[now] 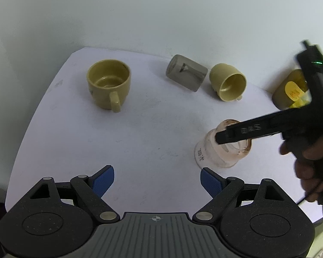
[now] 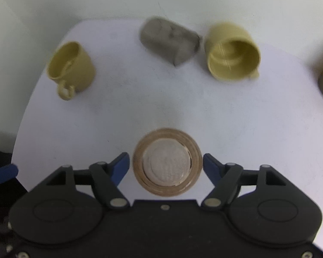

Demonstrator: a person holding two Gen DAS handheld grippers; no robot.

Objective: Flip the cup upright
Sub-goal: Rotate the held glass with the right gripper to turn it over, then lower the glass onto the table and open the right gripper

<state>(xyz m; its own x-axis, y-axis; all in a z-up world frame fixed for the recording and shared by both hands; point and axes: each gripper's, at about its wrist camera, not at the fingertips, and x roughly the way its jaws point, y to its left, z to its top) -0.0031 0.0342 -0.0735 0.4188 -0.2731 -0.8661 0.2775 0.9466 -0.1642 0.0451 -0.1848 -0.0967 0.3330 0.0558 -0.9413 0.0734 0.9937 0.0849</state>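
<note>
A person's right gripper [image 2: 165,164] is hovering over a clear, pink-tinged glass cup [image 2: 167,165] standing mouth-up on the white table [image 2: 140,99], its blue fingers [image 2: 120,167] spread apart on either side of the rim and touching nothing. The left gripper [image 1: 156,180], jaws likewise apart and empty, is waiting just beside the glass. Beyond the glass, a grey cup [image 1: 186,72] and a yellow mug [image 1: 228,82] are lying on their sides; another yellow mug [image 1: 108,83] is standing upright. Backing straight away, fingers wide, would likely avoid toppling the glass.
</note>
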